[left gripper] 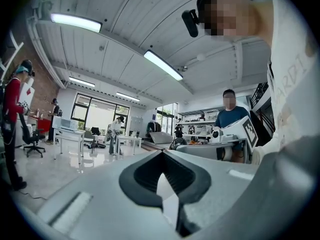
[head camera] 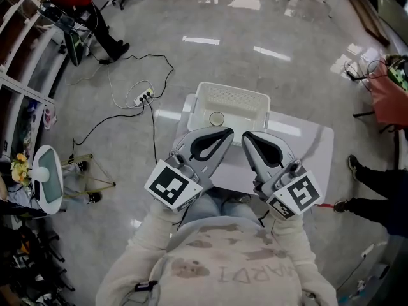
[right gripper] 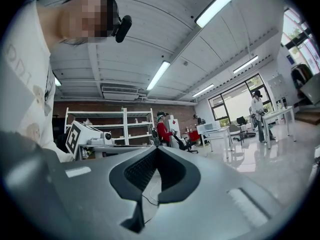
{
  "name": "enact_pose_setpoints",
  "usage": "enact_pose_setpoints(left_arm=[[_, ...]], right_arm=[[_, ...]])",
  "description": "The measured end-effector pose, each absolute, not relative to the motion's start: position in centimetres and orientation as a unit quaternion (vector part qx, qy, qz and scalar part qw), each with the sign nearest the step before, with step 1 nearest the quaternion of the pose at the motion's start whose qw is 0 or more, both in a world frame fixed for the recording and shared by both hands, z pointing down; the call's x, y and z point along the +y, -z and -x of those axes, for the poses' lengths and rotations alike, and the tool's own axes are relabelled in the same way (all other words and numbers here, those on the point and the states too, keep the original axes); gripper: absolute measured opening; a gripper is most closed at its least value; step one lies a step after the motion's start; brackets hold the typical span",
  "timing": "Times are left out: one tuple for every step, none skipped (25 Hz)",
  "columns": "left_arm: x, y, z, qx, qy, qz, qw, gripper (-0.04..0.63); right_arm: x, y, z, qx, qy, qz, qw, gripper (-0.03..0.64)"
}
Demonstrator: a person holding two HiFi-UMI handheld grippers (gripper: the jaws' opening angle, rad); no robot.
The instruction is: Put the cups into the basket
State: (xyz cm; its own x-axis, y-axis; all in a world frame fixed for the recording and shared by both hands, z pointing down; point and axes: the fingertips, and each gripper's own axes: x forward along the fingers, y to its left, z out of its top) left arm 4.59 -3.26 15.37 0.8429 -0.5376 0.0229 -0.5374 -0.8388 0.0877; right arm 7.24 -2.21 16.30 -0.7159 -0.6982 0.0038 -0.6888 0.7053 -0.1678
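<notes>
A white slatted basket (head camera: 231, 95) stands on the far part of a white table (head camera: 308, 146). One pale cup (head camera: 217, 118) sits upright inside it near the left wall. I see no other cup. My left gripper (head camera: 227, 132) and right gripper (head camera: 245, 135) are raised side by side over the table's near edge, in front of the basket and tilted up. Both are shut with nothing between the jaws. The left gripper view shows the left gripper (left gripper: 162, 152) and the right gripper view shows the right gripper (right gripper: 156, 148), each against the room and ceiling, with no cup or basket.
A power strip (head camera: 143, 97) and trailing cables lie on the floor left of the table. A person's legs (head camera: 376, 183) stand at the right. A small round stand (head camera: 48, 177) with flowers is at the far left. Desks, shelves and other people show in the gripper views.
</notes>
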Motion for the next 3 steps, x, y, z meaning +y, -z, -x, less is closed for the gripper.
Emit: enact_pose_setpoints(left_arm=[[-3.20, -15.26, -4.41, -0.282, 0.002, -0.958, 0.046, 0.000], [-3.16, -15.14, -4.25, -0.284, 0.002, -0.958, 0.047, 0.000], [-3.13, -15.02, -4.09, -0.286, 0.002, -0.957, 0.047, 0.002]], right_arm=[[-2.14, -16.18, -7.08, 0.924, 0.078, 0.374, 0.030, 0.024], [-2.07, -16.03, -6.93, 0.924, 0.076, 0.373, 0.031, 0.025], [-2.02, -15.87, -6.79, 0.925, 0.075, 0.372, 0.032, 0.025]])
